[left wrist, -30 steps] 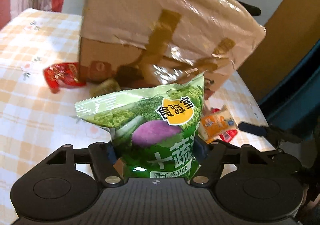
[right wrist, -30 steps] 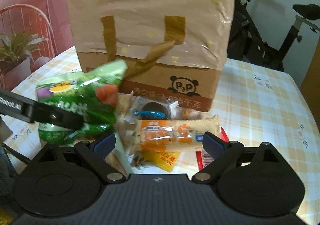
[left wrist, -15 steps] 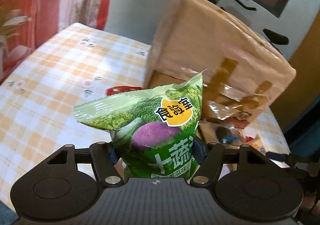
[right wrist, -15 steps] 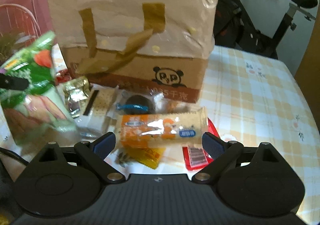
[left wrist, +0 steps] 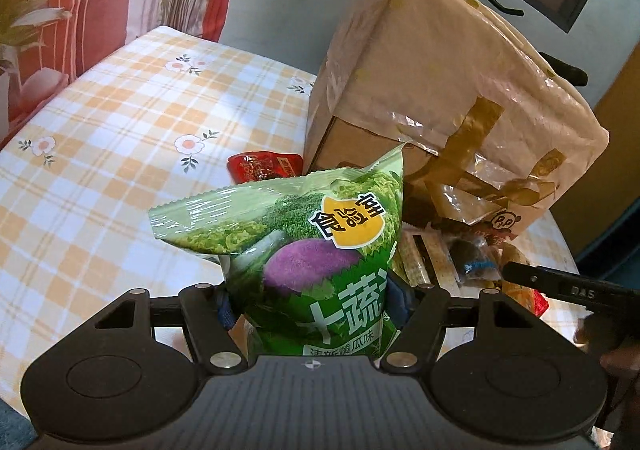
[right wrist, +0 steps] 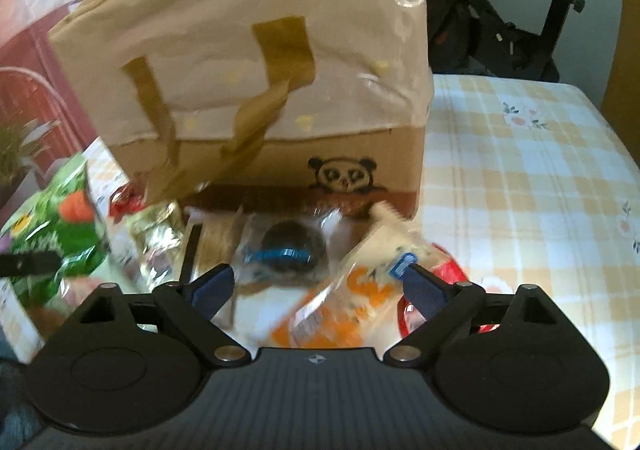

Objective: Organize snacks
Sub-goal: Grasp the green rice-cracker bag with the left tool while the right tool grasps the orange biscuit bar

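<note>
Green chip bag (left wrist: 320, 262) pinched upright, left fingers (left wrist: 224, 310); right fingers (right wrist: 212, 286) spread wide, empty

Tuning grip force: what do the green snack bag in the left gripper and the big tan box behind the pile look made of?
Green snack bag: looks like thin glossy plastic film, with a crimped serrated seal, creases and glare; shut in the left gripper.
Big tan box: brown corrugated cardboard, apparently wrapped up top in shiny crinkled plastic film held by brown tape.
</note>
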{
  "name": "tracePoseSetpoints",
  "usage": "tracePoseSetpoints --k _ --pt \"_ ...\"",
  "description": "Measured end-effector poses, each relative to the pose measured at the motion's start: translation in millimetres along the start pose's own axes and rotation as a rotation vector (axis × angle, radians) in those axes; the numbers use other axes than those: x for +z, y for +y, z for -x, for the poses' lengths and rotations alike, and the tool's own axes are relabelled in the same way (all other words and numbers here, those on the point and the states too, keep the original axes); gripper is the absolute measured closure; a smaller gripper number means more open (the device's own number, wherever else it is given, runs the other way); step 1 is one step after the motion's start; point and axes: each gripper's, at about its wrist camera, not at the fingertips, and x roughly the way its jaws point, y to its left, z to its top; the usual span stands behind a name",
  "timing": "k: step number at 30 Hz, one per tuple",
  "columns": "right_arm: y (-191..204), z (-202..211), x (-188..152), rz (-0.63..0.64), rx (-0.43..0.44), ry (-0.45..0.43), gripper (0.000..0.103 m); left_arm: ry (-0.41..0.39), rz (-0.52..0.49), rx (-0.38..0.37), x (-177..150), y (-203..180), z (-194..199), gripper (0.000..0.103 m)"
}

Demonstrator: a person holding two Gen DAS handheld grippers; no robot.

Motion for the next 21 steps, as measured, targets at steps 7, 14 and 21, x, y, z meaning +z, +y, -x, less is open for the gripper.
tracePoseSetpoints --k 7,14,21 --pt "13.9 -9.4 -8.5 0.112 -0.129 -0.042 0.041 -0.009 0.006 -0.005 -2.5 3.4 3.2 0.033" --pt "-4.9 -1.2 -21.3 0.013 -0.127 -0.05 0.042 -0.01 0.017 -0.005 -2.1 3.9 1.1 0.033" --pt "-13.9 -5.3 -31.5 -0.036 -0.101 -0.023 0.048 -0.016 0.003 0.003 -2.6 0.4 1.6 0.033"
